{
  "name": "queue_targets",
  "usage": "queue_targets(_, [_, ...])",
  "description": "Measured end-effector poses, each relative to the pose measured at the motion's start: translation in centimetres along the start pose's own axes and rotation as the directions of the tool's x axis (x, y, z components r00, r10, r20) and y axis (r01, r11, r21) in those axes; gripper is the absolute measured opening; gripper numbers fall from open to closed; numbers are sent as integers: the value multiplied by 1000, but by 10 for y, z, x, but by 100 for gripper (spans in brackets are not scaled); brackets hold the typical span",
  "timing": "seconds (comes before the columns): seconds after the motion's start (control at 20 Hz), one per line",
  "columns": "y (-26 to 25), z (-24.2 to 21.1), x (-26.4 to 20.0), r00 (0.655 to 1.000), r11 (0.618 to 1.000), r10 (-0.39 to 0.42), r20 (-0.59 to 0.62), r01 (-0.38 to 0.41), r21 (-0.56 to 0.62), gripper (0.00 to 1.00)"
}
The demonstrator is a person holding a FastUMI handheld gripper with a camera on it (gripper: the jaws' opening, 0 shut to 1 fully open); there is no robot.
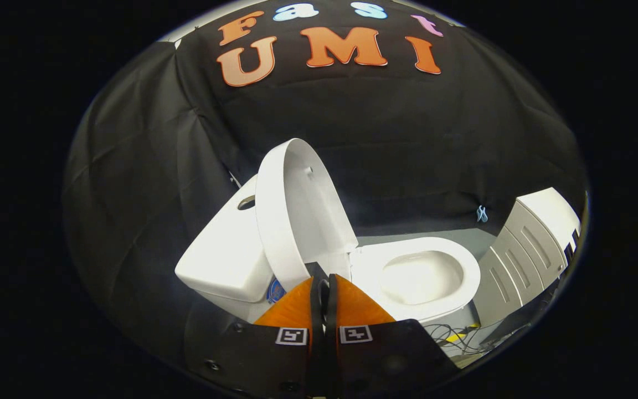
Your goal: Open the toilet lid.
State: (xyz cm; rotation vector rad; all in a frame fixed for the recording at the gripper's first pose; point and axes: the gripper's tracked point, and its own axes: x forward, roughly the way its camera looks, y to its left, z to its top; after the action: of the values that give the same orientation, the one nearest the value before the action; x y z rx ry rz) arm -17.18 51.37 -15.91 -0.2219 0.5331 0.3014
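Observation:
A white toilet stands just beyond my fingers. Its lid [297,205] is raised upright and leans back against the tank [225,255]. The seat [466,266] lies flat around the open bowl [421,275], to the right of the lid. My gripper [323,281] is shut, its two orange fingers [291,307] pressed together with nothing between them. The fingertips sit just in front of the lid's lower edge, near the hinge, apart from it.
A grey and white cabinet [524,255] stands to the right of the bowl. Loose cables [454,335] lie on the floor below the bowl's front. Black cloth walls close the booth behind and to the left of the tank.

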Motion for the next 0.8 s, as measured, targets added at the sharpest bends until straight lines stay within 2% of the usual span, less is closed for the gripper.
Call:
queue_targets(0.4, [12,-3,1,999,998,-33,8,33,-48,8])
queue_targets(0.8, [1,-1,-2,1000,1000,9,-10,-9,8,8])
